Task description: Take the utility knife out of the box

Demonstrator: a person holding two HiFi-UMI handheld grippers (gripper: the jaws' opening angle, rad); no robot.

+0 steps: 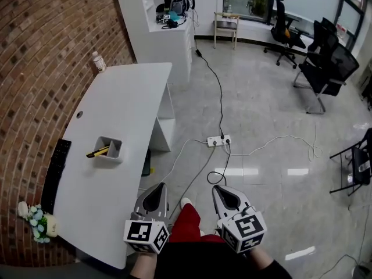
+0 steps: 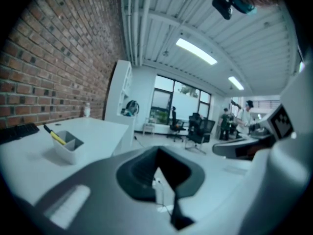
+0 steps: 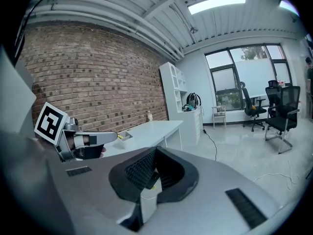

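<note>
A small grey box (image 1: pixel 109 149) stands on the white table (image 1: pixel 122 92) at the left. In it leans a yellow and black utility knife (image 1: pixel 97 151), handle sticking out to the left. The left gripper view shows the box (image 2: pixel 68 146) and knife (image 2: pixel 55 135) some way off to the left. My left gripper (image 1: pixel 154 197) is shut and empty, beside the table's near right edge, well short of the box. My right gripper (image 1: pixel 228 196) hangs over the floor, also shut and empty. In the right gripper view the box (image 3: pixel 123 137) sits beyond the left gripper (image 3: pixel 83 141).
A black keyboard (image 1: pixel 55 173) and a small flower bunch (image 1: pixel 36 218) lie along the table's left side, a bottle (image 1: pixel 99 61) at its far end. On the floor are a power strip (image 1: pixel 219 140) with cables and office chairs (image 1: pixel 325 68). A white cabinet (image 1: pixel 168 34) stands behind the table.
</note>
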